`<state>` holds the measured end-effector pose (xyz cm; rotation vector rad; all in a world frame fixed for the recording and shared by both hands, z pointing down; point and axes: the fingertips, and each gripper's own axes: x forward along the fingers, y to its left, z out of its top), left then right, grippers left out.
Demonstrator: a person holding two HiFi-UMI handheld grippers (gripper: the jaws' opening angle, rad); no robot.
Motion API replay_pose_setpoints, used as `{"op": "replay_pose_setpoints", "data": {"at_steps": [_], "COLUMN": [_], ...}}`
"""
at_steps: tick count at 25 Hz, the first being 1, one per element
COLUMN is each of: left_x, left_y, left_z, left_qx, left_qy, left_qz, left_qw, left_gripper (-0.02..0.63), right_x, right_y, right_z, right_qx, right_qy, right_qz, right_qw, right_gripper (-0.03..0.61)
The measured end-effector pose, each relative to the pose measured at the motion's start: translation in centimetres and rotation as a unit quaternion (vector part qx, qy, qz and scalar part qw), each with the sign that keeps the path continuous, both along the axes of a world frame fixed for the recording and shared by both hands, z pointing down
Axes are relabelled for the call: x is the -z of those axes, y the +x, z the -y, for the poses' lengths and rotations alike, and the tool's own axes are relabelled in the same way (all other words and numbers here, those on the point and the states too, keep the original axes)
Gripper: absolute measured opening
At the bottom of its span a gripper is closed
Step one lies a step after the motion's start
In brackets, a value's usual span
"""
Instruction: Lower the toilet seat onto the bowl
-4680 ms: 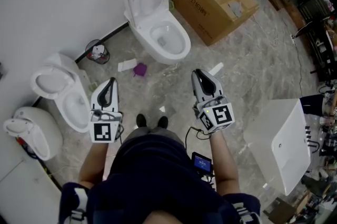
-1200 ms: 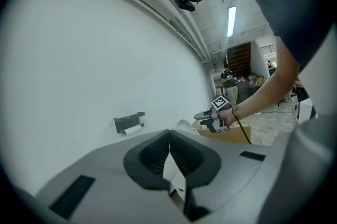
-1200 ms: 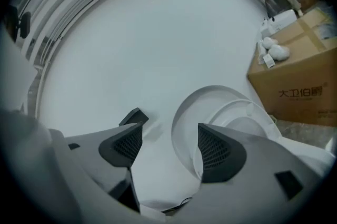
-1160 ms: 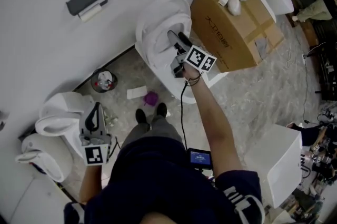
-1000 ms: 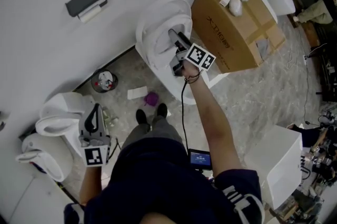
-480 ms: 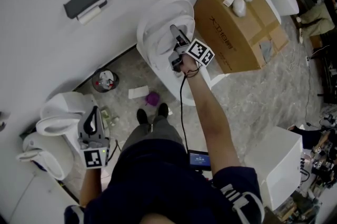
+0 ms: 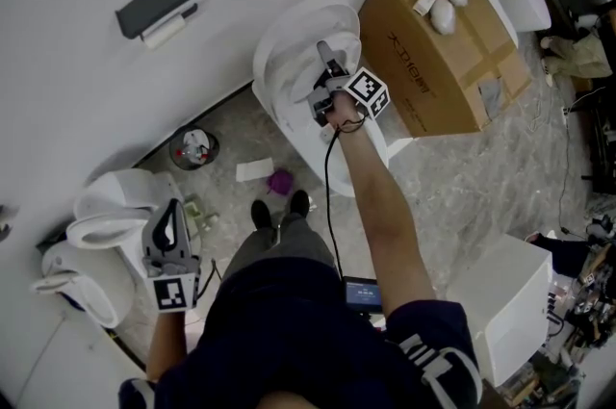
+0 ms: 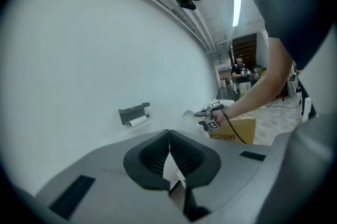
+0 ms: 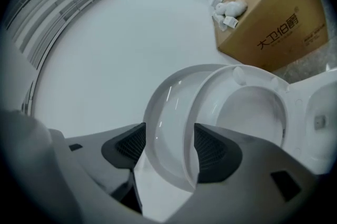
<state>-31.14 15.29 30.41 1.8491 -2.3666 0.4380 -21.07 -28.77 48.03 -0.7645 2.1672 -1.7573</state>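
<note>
Toilet seat [image 9: 263, 83] is standing raised against the lid [image 9: 168, 128], up off the toilet bowl [image 7: 298, 123], which is sitting against the white wall [image 7: 77, 89]. Marbled floor [image 7: 462, 176] is spreading out below, and a large cardboard box [image 7: 433, 51] is lying on it just beside the bowl, carrying a few pale soft things [image 7: 448, 8] on top. Farther along the wall, a second toilet [image 7: 101, 205] is resting on its side. The person's bare arm [image 7: 371, 195] is reaching out over the bowl and bringing the right tongs [image 7: 323, 53] up to the raised parts. These tongs are standing wide and have just been closing; the upright white rim of seat and lid is running between their ribbed pads, which are sitting just beside it on either side, and no clear squeeze is showing. The left tongs [image 7: 171, 210] are hanging low near the second toilet, well apart from the work, with their tips meeting and nothing between them. A small bin [image 7: 191, 148] is standing at the foot of the wall, a grey paper holder [image 7: 154, 3] is hanging above it, and a paper scrap [image 7: 255, 169] and a purple bit [image 7: 280, 181] are lying on the floor between bin and bowl.
</note>
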Motion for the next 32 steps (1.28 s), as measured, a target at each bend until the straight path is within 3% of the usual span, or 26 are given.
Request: {"op": "replay_pose_setpoints", "data": {"at_steps": [9,23,32], "left_x": [-0.5,-1.1,-1.1], "left_y": [-1.0,-1.5,-2.0], "left_z": [-0.5,-0.3,-0.3], "left_qx": [0.011,0.015,0.017], "left_qy": [-0.004,-0.010,-0.006], "left_qz": [0.000,-0.004,-0.006], "left_qw": [0.9999,0.9998,0.9998], "left_gripper": [0.026,0.026,0.026], "right_x": [-1.9,-3.6,-4.4], "right_y": [-0.9,-2.0,-2.1], "right_z": [1.1,2.4,2.5], "right_qx": [-0.020,-0.020,-0.018], "right_qy": [-0.045,-0.067,-0.068], "right_qz": [0.013,-0.029,-0.063], "right_qw": [0.999,0.997,0.996], "right_gripper": [0.264,0.239,0.182]}}
